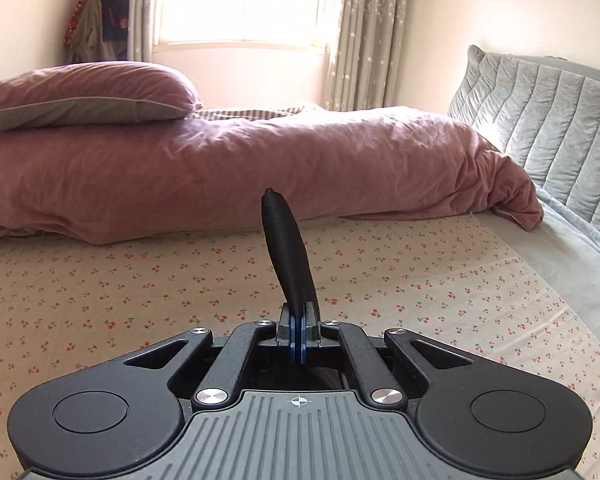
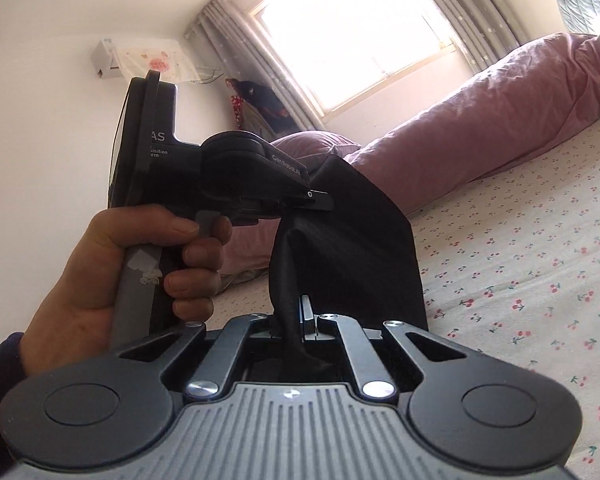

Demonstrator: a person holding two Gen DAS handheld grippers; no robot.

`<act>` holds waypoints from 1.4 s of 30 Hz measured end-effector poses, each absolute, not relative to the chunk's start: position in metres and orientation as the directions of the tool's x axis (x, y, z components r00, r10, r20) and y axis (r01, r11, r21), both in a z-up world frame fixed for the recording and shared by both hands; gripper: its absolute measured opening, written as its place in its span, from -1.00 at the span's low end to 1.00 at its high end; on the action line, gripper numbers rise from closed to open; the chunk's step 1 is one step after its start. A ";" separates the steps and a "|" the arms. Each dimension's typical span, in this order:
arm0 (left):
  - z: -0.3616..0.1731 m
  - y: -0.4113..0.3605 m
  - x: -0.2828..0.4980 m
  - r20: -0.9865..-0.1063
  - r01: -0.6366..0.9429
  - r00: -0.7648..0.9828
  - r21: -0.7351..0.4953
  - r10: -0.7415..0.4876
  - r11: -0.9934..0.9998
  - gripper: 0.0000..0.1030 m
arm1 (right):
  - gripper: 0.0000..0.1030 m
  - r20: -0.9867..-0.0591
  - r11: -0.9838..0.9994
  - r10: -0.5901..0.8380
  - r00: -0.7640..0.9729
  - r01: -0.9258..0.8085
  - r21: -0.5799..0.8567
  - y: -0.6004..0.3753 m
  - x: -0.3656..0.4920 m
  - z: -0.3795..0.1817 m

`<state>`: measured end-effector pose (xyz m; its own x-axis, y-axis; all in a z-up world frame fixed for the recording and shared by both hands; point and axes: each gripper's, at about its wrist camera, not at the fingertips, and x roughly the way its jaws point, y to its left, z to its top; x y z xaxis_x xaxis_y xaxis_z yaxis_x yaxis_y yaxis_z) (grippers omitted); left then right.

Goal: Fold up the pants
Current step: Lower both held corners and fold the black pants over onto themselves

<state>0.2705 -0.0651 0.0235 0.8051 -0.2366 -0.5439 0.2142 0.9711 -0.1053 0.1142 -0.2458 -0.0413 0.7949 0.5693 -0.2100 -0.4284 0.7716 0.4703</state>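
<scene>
Bed sheet (image 1: 140, 280), cherry print, fills the lower half of both views; pink duvet (image 1: 260, 168) bunched across mid frame in the left wrist view, pink pillow (image 1: 84, 92) on it at upper left, grey quilted headboard cushion (image 1: 548, 120) at right.

Pants (image 2: 360, 232): black, off the sheet, hanging centre frame in the right wrist view as a broad limp panel. Read: light, soft, no stiffness, drapes and swings freely; weave looks matte, so not slippery, nothing fragile.

Left gripper (image 2: 320, 200), seen mid-left in the right wrist view with the person's hand (image 2: 112, 264) on its handle, jaws pressed together pinching the fabric's upper edge. In its own view a black roll of cloth sticks up from the closed tips.

Right gripper (image 2: 300, 312), bottom centre, clamped on a twisted bunch of the same cloth.

Grip advice: hold at hems or waistband corners, thin pinch, spread apart to keep the panel taut; bunched grips like the right one will wrinkle the fold.
</scene>
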 end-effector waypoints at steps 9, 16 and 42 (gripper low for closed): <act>-0.040 0.039 0.255 -0.568 0.057 0.803 -0.228 -0.180 0.972 -0.97 | -1.00 -0.414 0.805 0.591 0.693 -0.542 0.242 -0.138 0.102 -0.066; -0.096 0.068 0.255 -0.620 0.005 0.772 -0.212 -0.138 0.977 -0.97 | -1.00 -0.537 0.827 0.508 0.674 -0.557 0.083 -0.097 0.100 -0.104; -0.084 0.077 0.250 -0.587 0.036 0.794 -0.212 -0.156 0.977 -0.97 | -0.43 -0.512 0.770 0.602 0.613 -0.615 0.169 -0.094 0.099 -0.114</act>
<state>0.2499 0.0771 -0.0841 0.7943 -0.1563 -0.5871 0.0357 0.9767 -0.2118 0.0985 -0.0935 -0.1144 0.6128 0.6018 -0.5122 -0.6153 0.7700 0.1685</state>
